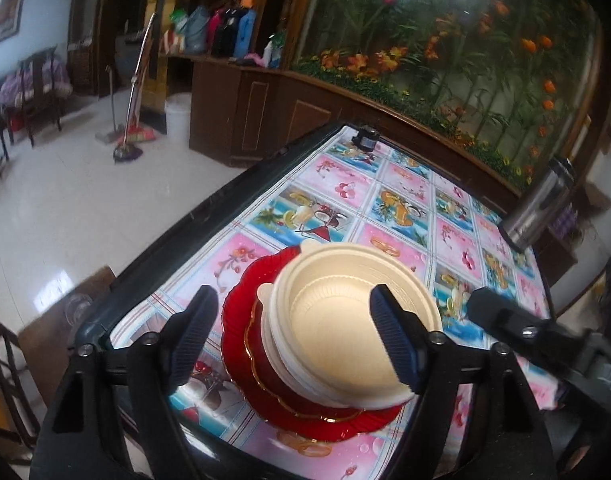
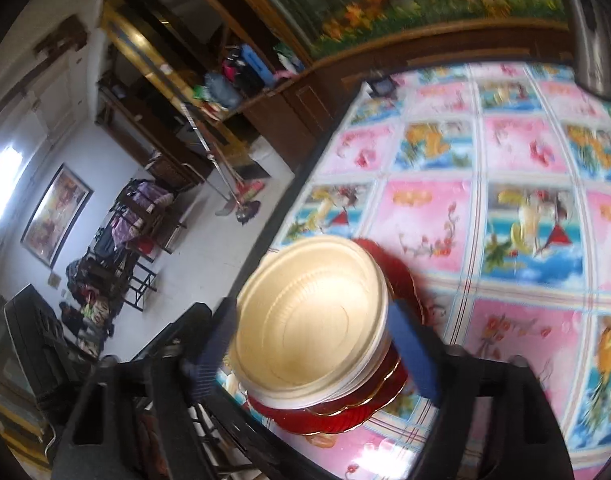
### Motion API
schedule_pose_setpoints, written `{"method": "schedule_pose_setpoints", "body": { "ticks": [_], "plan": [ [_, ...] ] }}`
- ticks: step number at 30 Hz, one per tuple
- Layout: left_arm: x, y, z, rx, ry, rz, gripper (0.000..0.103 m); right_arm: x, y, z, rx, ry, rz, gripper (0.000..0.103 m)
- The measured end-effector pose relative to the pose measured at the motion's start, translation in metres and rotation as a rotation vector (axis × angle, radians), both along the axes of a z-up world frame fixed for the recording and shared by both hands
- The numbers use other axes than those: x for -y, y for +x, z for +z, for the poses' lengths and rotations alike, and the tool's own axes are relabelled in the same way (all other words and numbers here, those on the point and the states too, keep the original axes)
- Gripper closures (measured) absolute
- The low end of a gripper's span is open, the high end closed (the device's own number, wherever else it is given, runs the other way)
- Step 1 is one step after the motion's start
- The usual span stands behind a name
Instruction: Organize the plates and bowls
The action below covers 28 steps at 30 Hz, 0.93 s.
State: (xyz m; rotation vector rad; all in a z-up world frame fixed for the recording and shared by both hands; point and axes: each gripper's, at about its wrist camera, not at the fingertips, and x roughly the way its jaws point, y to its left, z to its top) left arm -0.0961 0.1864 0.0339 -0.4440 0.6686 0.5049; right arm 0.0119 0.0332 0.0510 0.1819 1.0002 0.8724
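Observation:
A stack of cream bowls point(image 1: 345, 280) sits on a pile of red, gold-rimmed plates point(image 1: 241, 320) near the left edge of the table. My left gripper point(image 1: 293, 296) hovers over it, open, one blue-padded finger on each side, and I see neither pad pressing on the bowls. In the right wrist view the same cream bowls point(image 2: 313, 320) rest on the red plates point(image 2: 337, 420). My right gripper point(image 2: 311, 308) is open and straddles the top rim, with the fingers close beside it and blurred.
A flowered pink and blue cloth covers the table point(image 1: 405, 208). A steel flask point(image 1: 541, 204) stands at the far right and a small black object point(image 1: 365, 138) at the far corner. The right tool's black housing point(image 1: 545, 344) juts in. The table edge point(image 2: 289, 216) drops to the floor beside the stack.

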Motion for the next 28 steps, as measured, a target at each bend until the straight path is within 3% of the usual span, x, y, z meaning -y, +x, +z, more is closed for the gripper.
{"method": "schedule_pose_setpoints", "body": {
  "ticks": [3,6,9,16,19,28],
  "plan": [
    [0.02,-0.008,0.004,0.016,0.092,-0.034,0.019,0.008,-0.013,0.015,0.094,-0.013,0.059,0.0],
    [0.037,-0.013,0.003,-0.009,0.148,-0.074,0.018,0.021,-0.028,0.024,0.201,-0.078,0.123,0.0],
    [0.05,-0.016,0.001,-0.041,0.183,-0.111,0.018,0.034,-0.038,0.026,0.245,-0.121,0.166,0.0],
    [0.056,-0.02,-0.004,-0.086,0.178,-0.109,0.018,0.053,-0.069,0.02,0.379,-0.209,0.252,0.0],
    [0.056,-0.022,-0.006,-0.093,0.178,-0.107,0.0,0.055,-0.08,0.012,0.399,-0.23,0.293,0.0],
    [0.055,-0.021,-0.006,-0.072,0.153,-0.124,0.0,0.056,-0.089,0.011,0.413,-0.248,0.286,0.0]
  ]
}}
